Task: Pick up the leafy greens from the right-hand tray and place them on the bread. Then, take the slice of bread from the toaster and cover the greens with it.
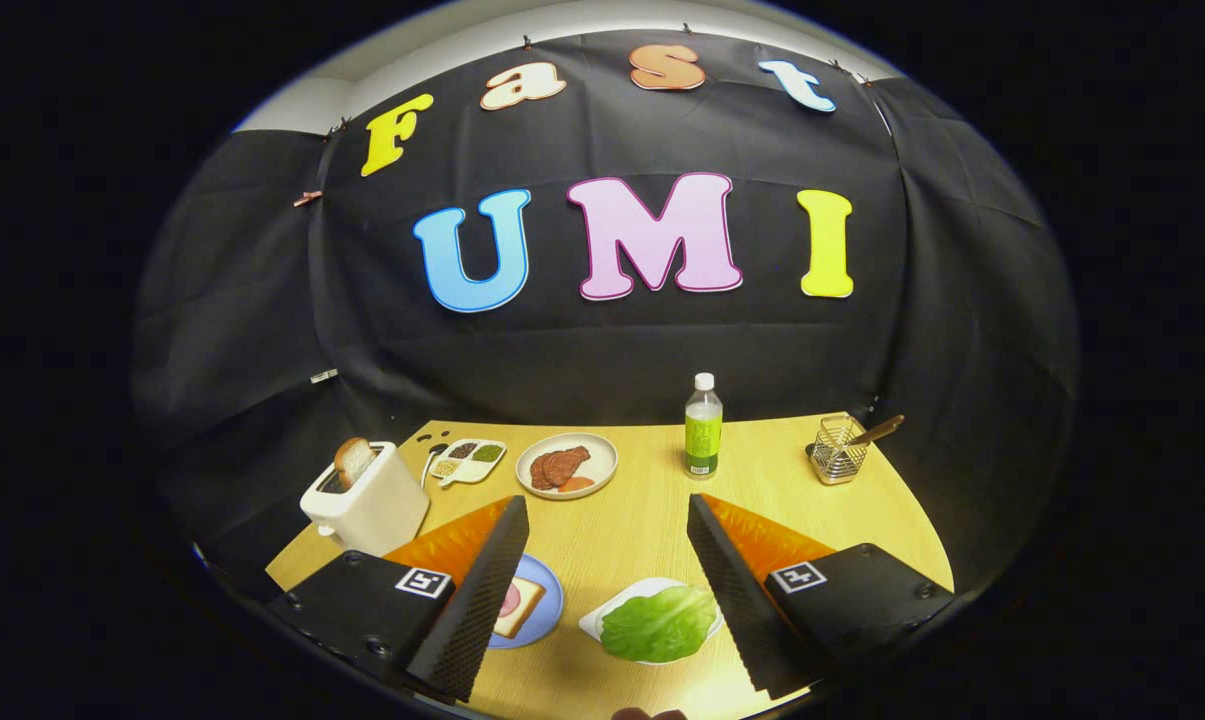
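The claw (607, 520) is hanging above the near part of the counter (642, 500) with its 2 fingers spread wide and nothing between their faces, so it is carrying nothing. The leafy greens (659, 622) are lying on the white tray (592, 622), low between the fingers and nearer the right one, apparently untouched.

Just left of that tray, the blue plate (552, 600) is holding the open slice of bread (518, 606) with a pinkish filling on it; the left finger is covering part of both. Further off to the left, the white toaster (367, 505) is standing with the second slice of bread (353, 461) sticking up out of its slot.

Beyond the fingers, a divided dish (467, 461), a plate of meat (566, 465), a bottle (703, 425) and a wire holder (839, 450) with a utensil are sitting along the back of the counter, well apart from the work.

Judging from this, step 1 is just beginning: the greens are not yet picked up. The next move is calling for the claw to be lowered and tipped toward the tray so both fingers are straddling the leaf, then closed gently, since a thin floppy leaf is likely to slip or fold. After that, a short carry left to the bread.
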### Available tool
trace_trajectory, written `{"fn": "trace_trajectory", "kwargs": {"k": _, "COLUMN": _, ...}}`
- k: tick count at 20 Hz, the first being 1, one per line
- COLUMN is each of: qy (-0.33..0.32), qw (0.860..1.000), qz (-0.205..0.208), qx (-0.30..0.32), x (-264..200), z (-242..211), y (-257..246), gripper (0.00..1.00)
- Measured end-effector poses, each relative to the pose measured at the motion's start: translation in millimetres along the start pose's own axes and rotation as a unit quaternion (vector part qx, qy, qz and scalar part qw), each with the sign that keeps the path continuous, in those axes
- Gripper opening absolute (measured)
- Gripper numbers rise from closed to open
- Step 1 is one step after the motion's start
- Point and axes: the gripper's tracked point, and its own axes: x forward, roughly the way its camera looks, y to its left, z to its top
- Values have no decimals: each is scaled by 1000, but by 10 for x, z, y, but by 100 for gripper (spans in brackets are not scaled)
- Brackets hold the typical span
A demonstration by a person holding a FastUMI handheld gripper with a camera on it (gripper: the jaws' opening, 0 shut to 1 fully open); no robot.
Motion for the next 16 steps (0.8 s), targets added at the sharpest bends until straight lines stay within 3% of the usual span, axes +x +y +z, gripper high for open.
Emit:
{"fn": "trace_trajectory", "kwargs": {"k": 6, "qy": 29, "qw": 999, "qz": -17, "qx": -4, "x": 79, "z": -260, "y": -90, "gripper": 99}}
{"fn": "trace_trajectory", "kwargs": {"k": 16, "qy": 158, "qw": 986, "qz": -49, "qx": -6, "x": 518, "z": -1291, "y": -479, "gripper": 100}}
